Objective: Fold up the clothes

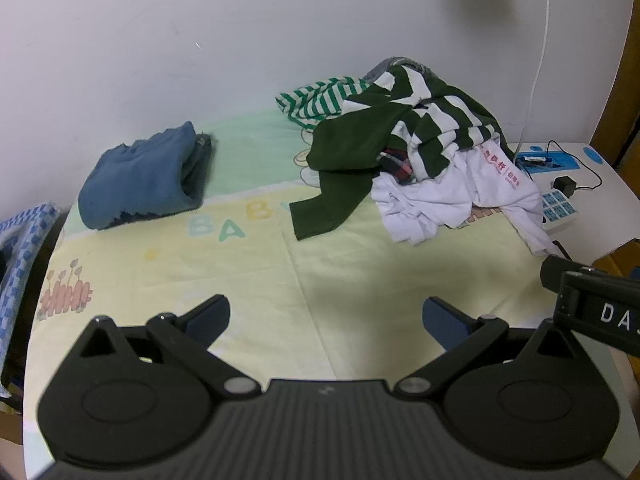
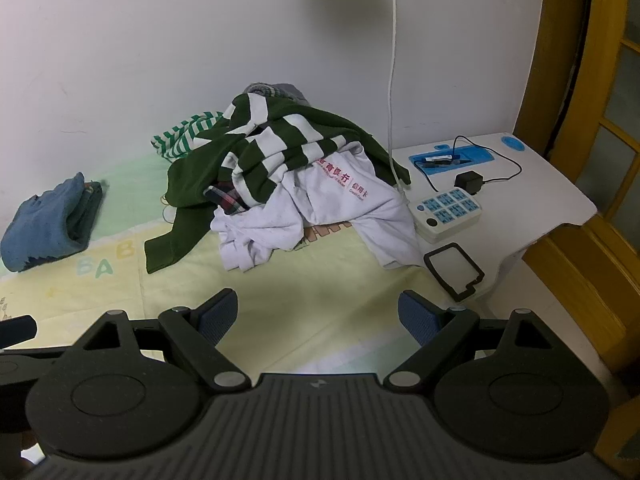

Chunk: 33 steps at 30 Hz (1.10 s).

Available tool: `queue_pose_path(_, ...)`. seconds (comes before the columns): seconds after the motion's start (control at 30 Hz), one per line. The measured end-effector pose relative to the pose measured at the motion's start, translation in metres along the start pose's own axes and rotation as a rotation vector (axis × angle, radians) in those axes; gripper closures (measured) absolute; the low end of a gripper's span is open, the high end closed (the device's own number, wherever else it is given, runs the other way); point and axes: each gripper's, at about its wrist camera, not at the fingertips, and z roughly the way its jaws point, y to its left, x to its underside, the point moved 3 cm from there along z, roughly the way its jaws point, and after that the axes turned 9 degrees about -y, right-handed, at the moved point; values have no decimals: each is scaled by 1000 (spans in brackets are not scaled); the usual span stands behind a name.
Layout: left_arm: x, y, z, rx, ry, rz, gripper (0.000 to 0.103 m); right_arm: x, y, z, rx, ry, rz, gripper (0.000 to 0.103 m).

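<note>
Both my grippers held wide, empty, over the sheet
My left gripper (image 1: 326,322) and right gripper (image 2: 318,316) hover above the baby-print sheet (image 1: 360,260) — unfolded clothes pile (image 2: 296,176) lies ahead, folded blue garment (image 1: 140,180) far left

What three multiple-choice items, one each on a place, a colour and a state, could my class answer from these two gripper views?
1. Where does the folded blue garment lie relative to the clothes pile?
A. on top of it
B. apart, to its left
C. under it

2. What colour is the printed shirt at the pile's front?
A. white
B. red
C. black

3. How does the left gripper stand?
A. shut on a sleeve
B. shut, empty
C. open, empty

Answers: 1 B, bare sheet separates them. 2 A, white cloth with red lettering. 3 C, its fingers stand wide apart with nothing between.
</note>
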Motion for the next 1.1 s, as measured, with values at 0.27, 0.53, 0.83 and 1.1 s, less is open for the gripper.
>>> queue_pose_path(0.27,0,2,0,18,6,2,1,1,1,-1,8,0,3,13)
queue_pose_path(0.53,-2,-1,-3,22,-11,22,1,1,-1,-3,23,-3,17,13)
queue_pose_path(0.83,-2,2,-6,-7,-20,42,1,4,1,-2,35,-2,27,13)
queue_pose_path(1.1,-1,8,-7,-46,-23,44,1,5,6,-1,44,1,28,13)
